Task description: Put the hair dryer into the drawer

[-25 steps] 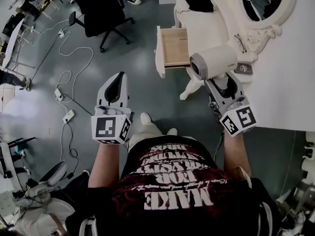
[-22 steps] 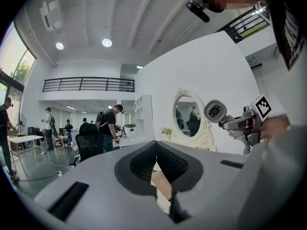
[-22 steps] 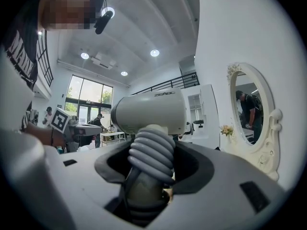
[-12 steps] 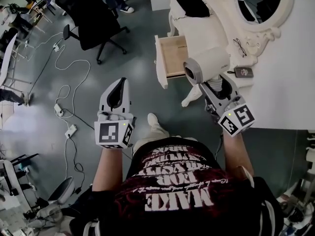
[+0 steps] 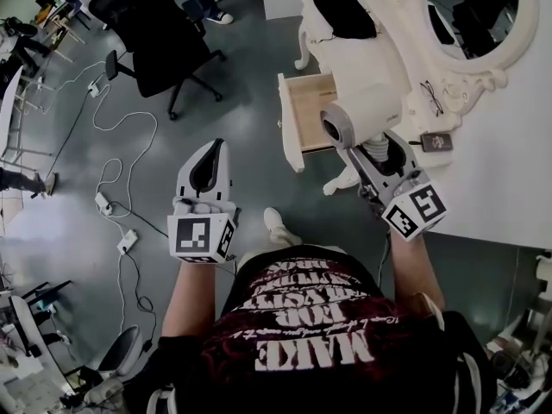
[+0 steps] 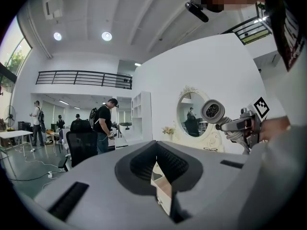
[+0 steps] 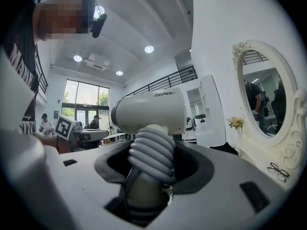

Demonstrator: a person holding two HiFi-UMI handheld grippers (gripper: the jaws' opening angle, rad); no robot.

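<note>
One drawer open at the dressing table front edge, wood bottom showing, hair dryer over its right side, barrel level, grille end facing left, handle clamped in my right gripper, left gripper tips together.

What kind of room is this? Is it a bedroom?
Probably not: it looks like a big open office or workshop. A black wheeled office chair and white power strips with cables sit on the grey floor, and the white carved dressing table with its oval mirror seems set up there.

"MAKE" on the shirt; hair dryer lettering unclear.
</note>
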